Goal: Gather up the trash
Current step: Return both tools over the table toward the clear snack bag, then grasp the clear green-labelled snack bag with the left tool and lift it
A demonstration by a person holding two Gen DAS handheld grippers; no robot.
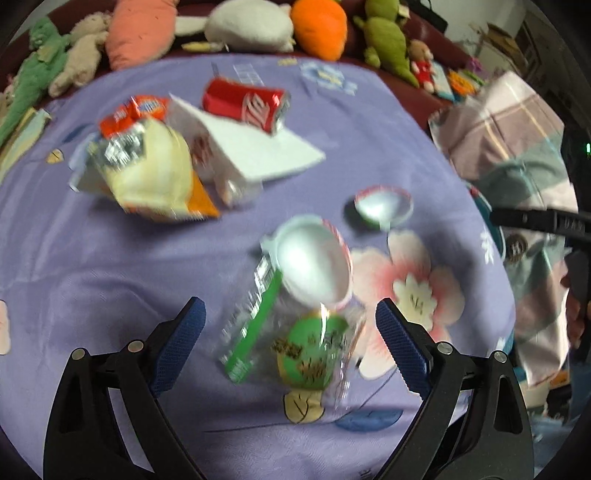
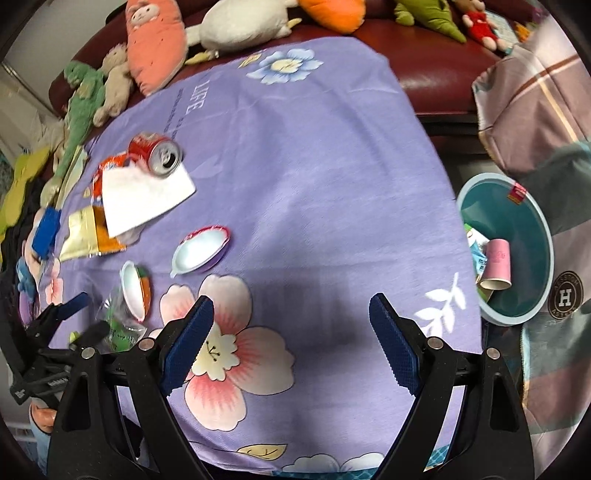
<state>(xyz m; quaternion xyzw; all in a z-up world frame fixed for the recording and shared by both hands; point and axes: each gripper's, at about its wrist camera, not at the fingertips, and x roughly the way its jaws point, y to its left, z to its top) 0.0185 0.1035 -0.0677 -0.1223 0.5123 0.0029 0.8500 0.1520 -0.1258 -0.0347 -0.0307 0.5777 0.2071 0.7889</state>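
On the cloth [image 2: 314, 155] I can read "LIFE" printed in pale letters near its far end; the smaller line beside it is too fine to make out. The red can [image 1: 245, 103] carries white script I can't read through the blur, and a round badge [image 2: 565, 297] on the fabric by the bin shows a big "H". The cloth is lilac with pink and blue flowers, spread over a dark red surface lined with plush toys [image 1: 317, 26] at the far edge. My left tongs [image 1: 290, 325] are wide open with nothing gripped; between the blue pads lies a clear wrapper [image 1: 291, 339] with a green label, and a white cup [image 1: 314, 267] tipped on its side touches its far end. A second white cup [image 1: 384, 206] lies just beyond. Further off, the can rests on a white napkin [image 1: 255, 147], beside a yellow packet [image 1: 155, 173] and an orange-red wrapper [image 1: 133, 110]. My right tongs [image 2: 291, 332] are equally wide apart and empty, hanging over bare cloth above a pink flower. Only the right view shows the teal bin [image 2: 543, 236] off the cloth's right edge, holding a pink paper cup [image 2: 498, 264] and other scraps, and it catches the left tongs from the side over the wrapper.
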